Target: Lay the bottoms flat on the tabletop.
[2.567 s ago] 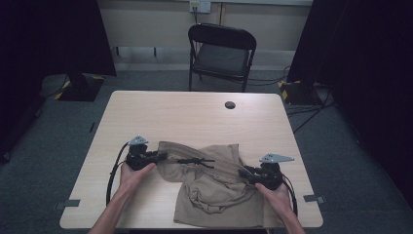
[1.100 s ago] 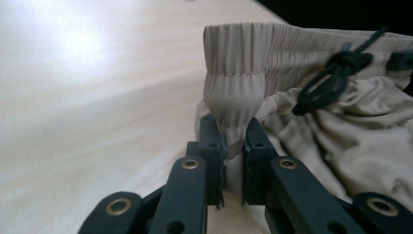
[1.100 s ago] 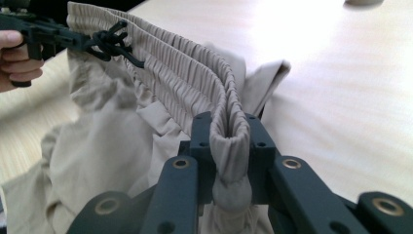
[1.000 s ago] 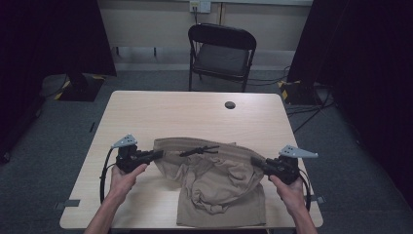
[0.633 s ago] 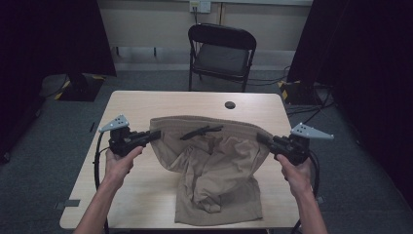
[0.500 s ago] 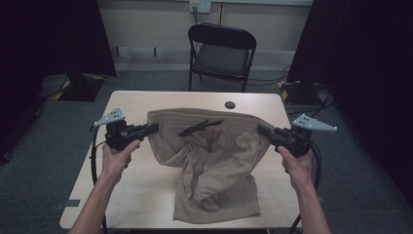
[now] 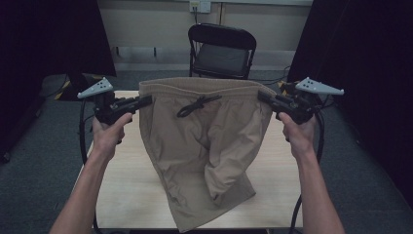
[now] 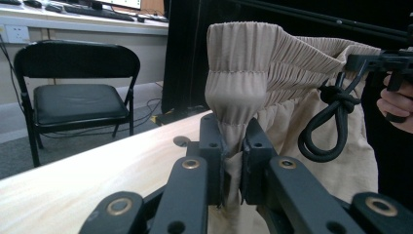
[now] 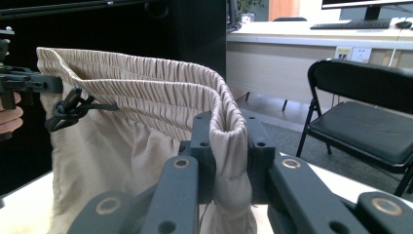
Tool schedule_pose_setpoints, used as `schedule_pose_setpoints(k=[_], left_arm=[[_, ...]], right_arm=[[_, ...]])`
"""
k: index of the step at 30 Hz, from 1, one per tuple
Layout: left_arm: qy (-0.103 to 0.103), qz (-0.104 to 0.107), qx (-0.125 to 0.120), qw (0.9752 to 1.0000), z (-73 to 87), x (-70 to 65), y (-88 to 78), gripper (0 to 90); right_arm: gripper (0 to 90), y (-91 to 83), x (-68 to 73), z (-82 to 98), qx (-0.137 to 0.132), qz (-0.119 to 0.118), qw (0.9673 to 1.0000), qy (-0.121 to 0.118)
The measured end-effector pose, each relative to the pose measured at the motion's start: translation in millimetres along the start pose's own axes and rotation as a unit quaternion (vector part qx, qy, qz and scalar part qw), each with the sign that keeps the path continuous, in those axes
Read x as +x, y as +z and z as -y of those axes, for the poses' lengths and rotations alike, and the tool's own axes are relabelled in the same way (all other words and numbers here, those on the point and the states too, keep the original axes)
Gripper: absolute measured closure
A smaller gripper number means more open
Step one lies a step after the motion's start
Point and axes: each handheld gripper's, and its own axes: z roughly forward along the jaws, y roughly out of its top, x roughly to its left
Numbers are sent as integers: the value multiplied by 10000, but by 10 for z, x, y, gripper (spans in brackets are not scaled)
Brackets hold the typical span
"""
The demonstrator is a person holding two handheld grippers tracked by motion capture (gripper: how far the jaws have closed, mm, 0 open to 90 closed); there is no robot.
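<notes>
Above the pale wooden table, a pair of beige fabric shorts with a gathered elastic waistband hangs stretched between the two tools. The left gripper has its jaws nearly closed on the waistband's left end, and the right gripper is clamped the same way on the right end, so the band runs level between them and the legs drop down, the hems reaching the table's near edge.

In the high view the pinch points are small and the jaws' hold is hard to make out; the lowest hem is cut off by the bottom of the picture, as are the person's forearms.

The left gripper view shows the bunched waistband squeezed between the black jaws and, beyond it, the knotted black drawstring loop dangling in front. The right gripper view shows the folded band pressed between its jaws. Both also show a black folding chair behind the table.
</notes>
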Motion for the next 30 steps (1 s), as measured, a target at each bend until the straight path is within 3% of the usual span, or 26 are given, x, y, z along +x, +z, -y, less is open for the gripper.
schedule_pose_setpoints(k=[4,9,10,12,14,15,18,24,30], left_arm=[[-64,-103,100,9999,-137,129,114,827],[-286,-299,185,9990,-229,368,365,821],[-324,-422,234,9983,-230,419,430,807],[-535,-770,266,9952,-200,549,551,688],[-746,-985,301,9919,-137,665,621,613],[-818,-1037,331,9907,-97,699,642,570],[-788,-1014,510,9904,41,724,684,548],[-742,-871,801,9902,321,675,705,569],[-666,-636,985,9909,589,497,643,633]], right_arm=[[788,114,-91,-124,2,35,10000,11],[786,370,-294,-184,57,126,9998,125],[784,440,-351,-189,34,155,9997,176],[758,619,-484,-185,171,349,9989,246],[658,800,-635,-127,394,649,9964,374],[562,864,-701,-82,499,928,9936,420],[497,944,-837,85,755,1288,9866,653],[470,900,-784,399,921,1021,9883,661],[484,734,-447,704,896,479,9927,646]])
